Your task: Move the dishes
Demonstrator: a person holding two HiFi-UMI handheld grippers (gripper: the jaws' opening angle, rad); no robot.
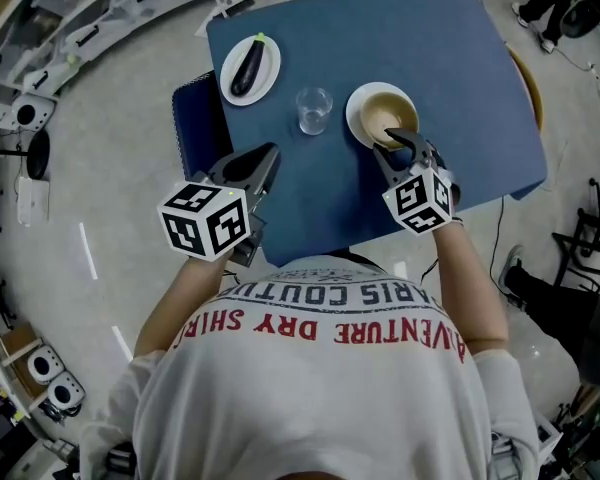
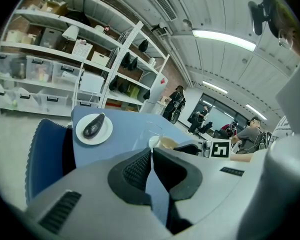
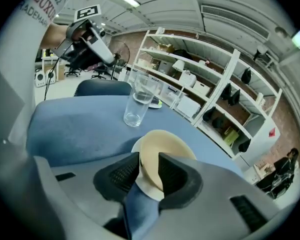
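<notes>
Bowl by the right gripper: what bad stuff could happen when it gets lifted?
1. The right gripper pinches only the near rim of the bowl, so the bowl could tip or slip out when lifted.
2. The bowl sits on a white plate, which might get dragged along.
3. The glass stands close by on the left, and a sideways swing could knock it over.

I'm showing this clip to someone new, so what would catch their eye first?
The right gripper clamps the rim of a tan bowl at the blue table's right. Left of it stand a clear glass and an eggplant on a white plate; the left gripper hangs shut.
</notes>
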